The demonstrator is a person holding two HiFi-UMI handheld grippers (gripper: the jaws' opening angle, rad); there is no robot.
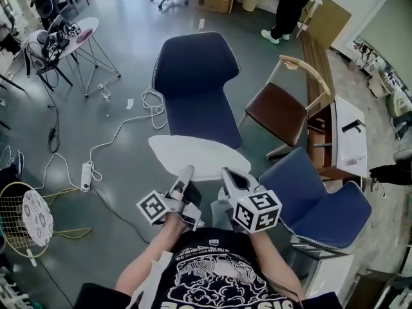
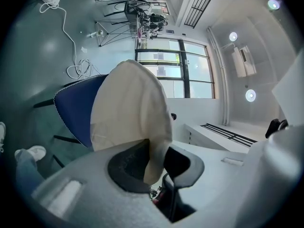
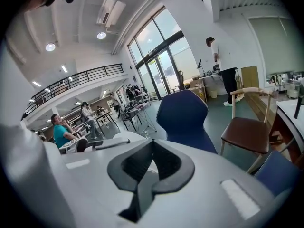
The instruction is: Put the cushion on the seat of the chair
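Cushion [image 1: 196, 154] cloth is filling both of my grips. My left gripper [image 1: 187, 172] is pinching the near edge of the cream pad, its dark fingers [image 2: 128, 167] pressing on a fold of the cloth from either side. My right gripper [image 1: 228, 176] is clamping the same edge just beside it, jaws drawn nearly together with a sliver of white showing between them. The cushion is spreading flat away from my fingertips, off the floor. Straight ahead of my fingers the blue chair [image 1: 193, 76] is standing with most of its seat bare. The far part of the cushion is overlapping the seat's front edge, though I cannot tell whether it is touching there. To the right of my right fingers a brown wooden chair [image 1: 277, 111] and a second blue chair [image 1: 315, 198] are standing. To the left of my left fingers a white cable [image 1: 122, 127] is trailing across the floor.
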